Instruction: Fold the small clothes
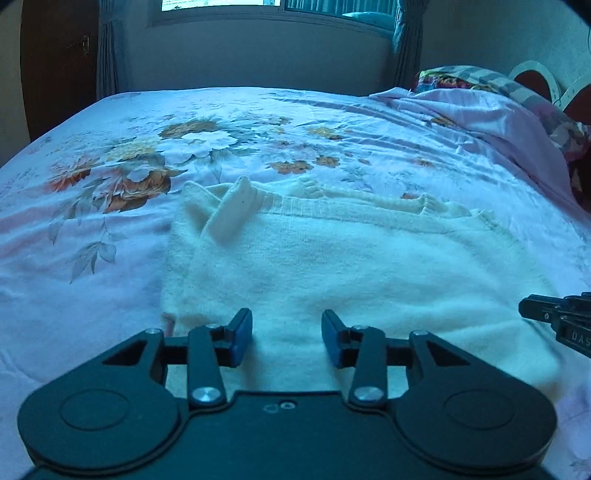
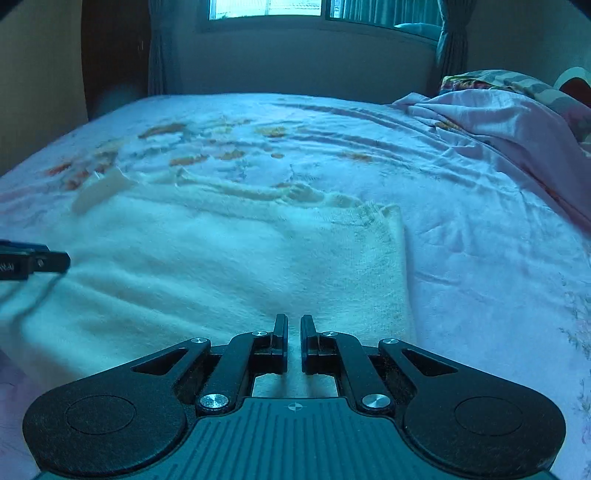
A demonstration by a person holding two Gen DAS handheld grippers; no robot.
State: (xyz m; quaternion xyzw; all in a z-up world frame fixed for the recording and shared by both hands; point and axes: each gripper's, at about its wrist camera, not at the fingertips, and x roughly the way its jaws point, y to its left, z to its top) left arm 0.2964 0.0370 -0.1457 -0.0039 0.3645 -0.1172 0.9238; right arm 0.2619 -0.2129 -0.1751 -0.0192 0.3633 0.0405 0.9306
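Floral bedsheet [image 1: 92,206] carries a cream sweater [image 1: 332,258] beneath both jaws.

A bed [image 1: 110,229] is covered by a pale pink sheet printed with orange and white flowers, on which a cream knitted sweater [image 1: 332,258] is laid flat near the front edge, while rumpled pink bedding [image 1: 491,122] and a patterned pillow [image 1: 476,79] are heaped at the right.

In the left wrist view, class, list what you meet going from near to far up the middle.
Left gripper → white knitted sweater → floral bedsheet → wall below the window → window.
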